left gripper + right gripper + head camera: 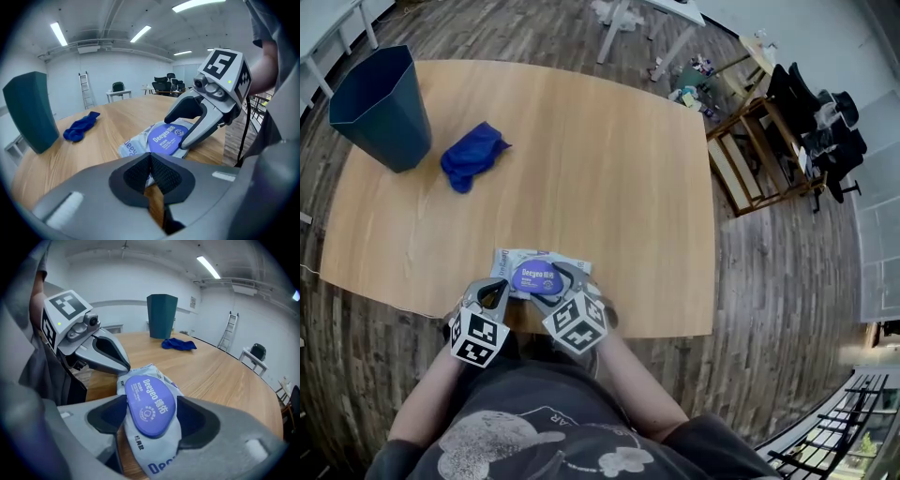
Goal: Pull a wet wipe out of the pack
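A pale wooden counter (600, 159) with rounded corners stands on a floor (769, 272) of dark planks. The wet wipe pack (539, 267) lies flat at the counter's near edge, right in front of the person, with its purple oval lid (149, 399) facing up. The right tongs (151, 411) are spread wide and straddle the pack, one jaw on each side of the lid, not clamping it. The left tongs (150, 165) are fully closed with nothing between them, their tip just beside the pack's near left end.

Far across the counter, at its left corner, stands a dark teal bin (382, 108), and a crumpled blue cloth (472, 155) lies just beside it. Off the counter's right side is a low wooden rack (759, 155). The room is white-walled and lit by ceiling strip lights (140, 33). A stepladder (86, 90) leans at the far wall, with black office chairs (164, 83) grouped further along.
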Demonstrator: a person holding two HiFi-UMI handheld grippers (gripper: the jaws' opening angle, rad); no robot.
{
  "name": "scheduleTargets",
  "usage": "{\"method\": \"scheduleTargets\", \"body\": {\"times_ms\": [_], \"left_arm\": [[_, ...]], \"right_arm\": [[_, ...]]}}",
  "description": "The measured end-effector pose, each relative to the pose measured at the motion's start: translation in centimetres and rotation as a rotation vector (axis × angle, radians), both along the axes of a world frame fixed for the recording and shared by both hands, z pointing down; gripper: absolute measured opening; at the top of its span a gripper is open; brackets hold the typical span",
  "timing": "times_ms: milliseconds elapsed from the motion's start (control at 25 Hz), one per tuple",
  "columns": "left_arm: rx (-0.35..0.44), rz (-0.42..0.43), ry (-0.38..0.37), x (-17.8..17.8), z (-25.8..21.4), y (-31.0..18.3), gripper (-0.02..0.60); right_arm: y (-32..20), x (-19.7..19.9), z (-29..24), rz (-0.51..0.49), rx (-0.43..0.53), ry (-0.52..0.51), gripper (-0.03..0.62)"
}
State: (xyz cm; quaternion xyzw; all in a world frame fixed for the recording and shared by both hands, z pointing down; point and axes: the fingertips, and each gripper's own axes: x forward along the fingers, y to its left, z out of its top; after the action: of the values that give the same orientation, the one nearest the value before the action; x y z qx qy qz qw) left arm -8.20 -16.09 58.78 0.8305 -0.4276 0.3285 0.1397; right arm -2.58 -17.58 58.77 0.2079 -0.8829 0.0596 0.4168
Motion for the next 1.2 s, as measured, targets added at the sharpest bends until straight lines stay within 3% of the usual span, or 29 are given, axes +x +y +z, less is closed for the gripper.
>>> {"method": "scheduleTargets", "body": {"times_ms": [400,640,880,1200], "left_arm": [[-0.088,0.116,-0.03,0.9,2.2,0.1,0.018],[-0.088,0.185,-0.071,1.3,2.4,0.2,0.018],[-0.1,0.216,-0.056,1.4,2.8,0.2,0.018],[-0.182,0.236,0.009,1.4,2.8,0.0,0.018]], "right_arm": [[0.0,-0.6,0.5,-0.032,-0.029,0.067,0.334],[0.1,-0.4,1.1,-0.037,-0.032,0.078,0.336],[-0.1,-0.5,1.5,-0.031,-0.054,0.058,0.343],[-0.2,-0.4,1.6,-0.04,-0.084,0.052,0.337]]}}
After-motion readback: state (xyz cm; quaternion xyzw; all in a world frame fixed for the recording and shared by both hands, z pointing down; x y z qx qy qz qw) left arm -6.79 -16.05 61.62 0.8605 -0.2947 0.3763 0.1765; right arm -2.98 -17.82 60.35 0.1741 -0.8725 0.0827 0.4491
